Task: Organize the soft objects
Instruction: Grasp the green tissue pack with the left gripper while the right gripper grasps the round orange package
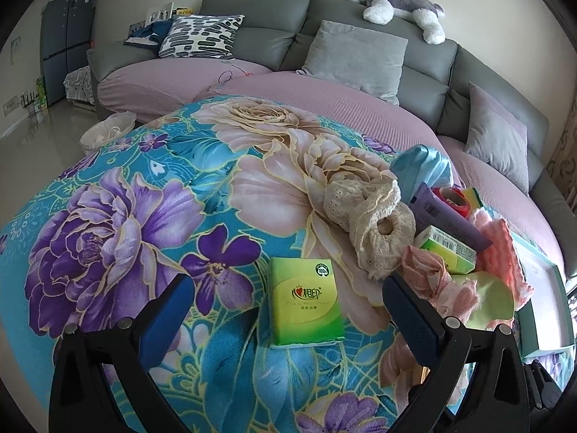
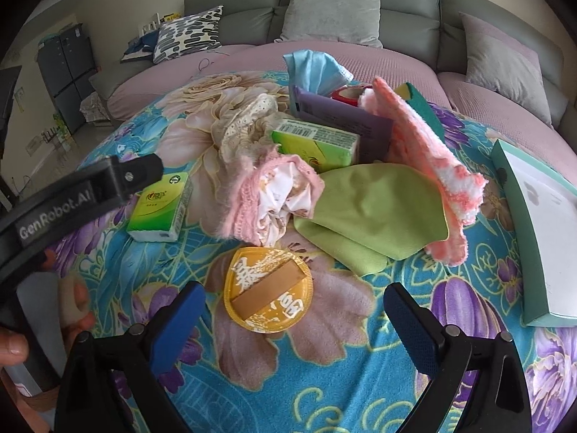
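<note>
Orange, possibly a powder puff, shows only in right-wrist view.

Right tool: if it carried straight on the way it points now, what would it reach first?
Most likely the round yellow packet, lying on the floral blanket between the open fingers of the right tool. Nothing seems to stand before it, though depth is uncertain.

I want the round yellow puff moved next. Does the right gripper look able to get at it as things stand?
Probably yes. The right gripper has its jaws open with the yellow puff lying flat just ahead between them, nothing on top; the green cloth lies beyond it, clear.
</note>
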The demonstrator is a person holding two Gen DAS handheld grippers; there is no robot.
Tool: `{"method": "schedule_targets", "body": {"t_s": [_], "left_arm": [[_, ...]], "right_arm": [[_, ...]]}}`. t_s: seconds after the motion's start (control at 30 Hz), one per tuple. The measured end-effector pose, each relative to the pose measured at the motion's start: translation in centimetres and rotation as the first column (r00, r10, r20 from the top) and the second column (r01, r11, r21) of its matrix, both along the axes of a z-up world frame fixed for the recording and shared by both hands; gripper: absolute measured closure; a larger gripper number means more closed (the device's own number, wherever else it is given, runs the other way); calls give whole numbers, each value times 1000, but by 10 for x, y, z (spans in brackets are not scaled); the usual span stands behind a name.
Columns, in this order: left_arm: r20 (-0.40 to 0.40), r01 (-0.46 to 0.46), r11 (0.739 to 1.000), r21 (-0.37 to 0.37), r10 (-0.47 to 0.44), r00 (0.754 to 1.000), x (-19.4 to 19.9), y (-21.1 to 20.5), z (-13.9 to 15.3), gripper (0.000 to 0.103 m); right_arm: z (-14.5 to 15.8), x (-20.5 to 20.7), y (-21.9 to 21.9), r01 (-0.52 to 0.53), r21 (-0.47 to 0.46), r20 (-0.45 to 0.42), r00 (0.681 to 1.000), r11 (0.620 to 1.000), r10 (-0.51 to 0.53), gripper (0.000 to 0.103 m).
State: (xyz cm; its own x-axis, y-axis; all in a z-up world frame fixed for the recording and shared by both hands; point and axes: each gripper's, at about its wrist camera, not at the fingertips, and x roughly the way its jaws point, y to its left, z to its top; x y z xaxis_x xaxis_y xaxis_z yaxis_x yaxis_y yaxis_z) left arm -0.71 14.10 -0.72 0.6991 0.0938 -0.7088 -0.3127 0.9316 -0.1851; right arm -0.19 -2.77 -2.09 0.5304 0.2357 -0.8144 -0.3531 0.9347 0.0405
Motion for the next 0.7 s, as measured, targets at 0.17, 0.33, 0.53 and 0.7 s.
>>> {"method": "schedule_targets", "body": {"t_s": [0.17,0.33,0.53,0.7], "left_arm": [[-39,16,1000,-6,-16,999,8,-2,-11,0],[-92,40,997,68,-34,995,16,-13,-18,0],[-142,18,999,52,-11,990,18,-6,-26,0],[-150,37,998,43,-30,988,18,-8,-26,6]], "right_arm": [[-3,2,3,-8,-4,-14,1000,1000,8,14],[-5,4,6,-18,-10,-24,1000,1000,18,17],[-8,5,7,-28,-7,-43,999,1000,27,29],[-7,4,6,-46,8,-54,997,999,46,44]]}}
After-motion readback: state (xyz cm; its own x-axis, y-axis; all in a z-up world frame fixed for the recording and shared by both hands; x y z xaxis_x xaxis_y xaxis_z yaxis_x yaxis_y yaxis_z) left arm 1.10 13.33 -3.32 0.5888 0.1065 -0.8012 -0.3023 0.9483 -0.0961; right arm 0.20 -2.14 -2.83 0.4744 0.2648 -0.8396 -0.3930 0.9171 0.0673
